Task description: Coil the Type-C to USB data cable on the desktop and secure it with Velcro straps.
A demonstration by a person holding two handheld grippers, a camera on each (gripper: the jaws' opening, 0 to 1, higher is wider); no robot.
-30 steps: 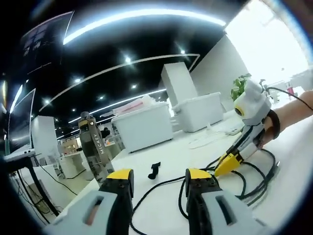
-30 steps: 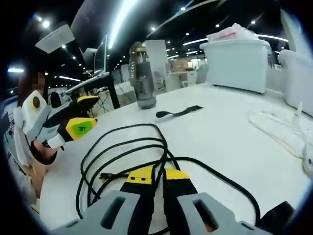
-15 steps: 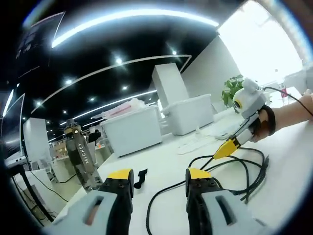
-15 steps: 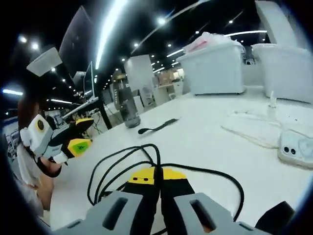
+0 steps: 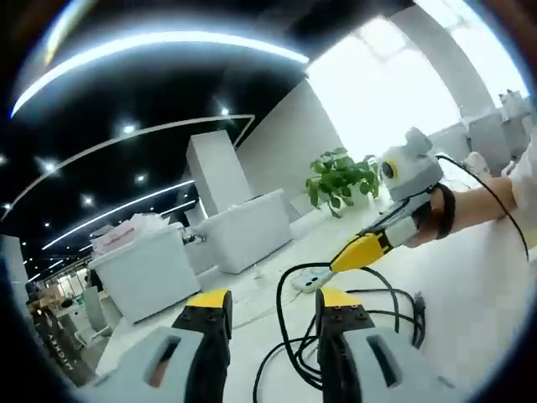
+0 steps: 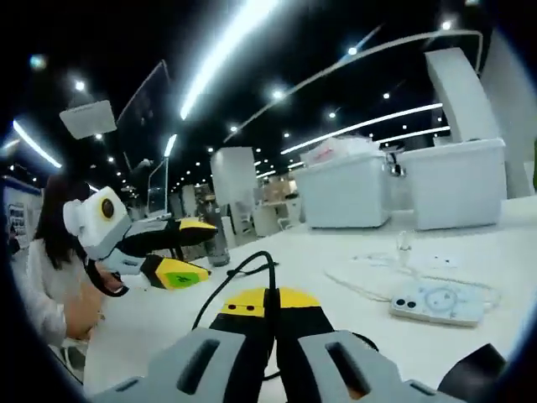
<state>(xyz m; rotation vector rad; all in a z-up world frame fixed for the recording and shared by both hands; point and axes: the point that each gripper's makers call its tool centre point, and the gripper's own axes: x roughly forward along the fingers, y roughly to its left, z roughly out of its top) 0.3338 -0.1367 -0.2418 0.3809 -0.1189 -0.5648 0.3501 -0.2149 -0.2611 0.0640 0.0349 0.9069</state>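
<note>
One black cable [image 6: 252, 267] between the right gripper's [image 6: 271, 302] closed jaws.

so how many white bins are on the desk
2: one bin left of centre in the right gripper view, a second bin beside it on its right. Others may be hidden out of frame.

left gripper view: low over the white desktop [image 5: 495, 294], facing the right gripper [image 5: 357, 250] and a window – right gripper view: equally low, facing back at the left gripper [image 6: 180, 252]. shared: desktop, black cable [image 5: 289, 323] [image 6: 239, 270], white bins [image 5: 243, 239] [image 6: 457, 180].
</note>
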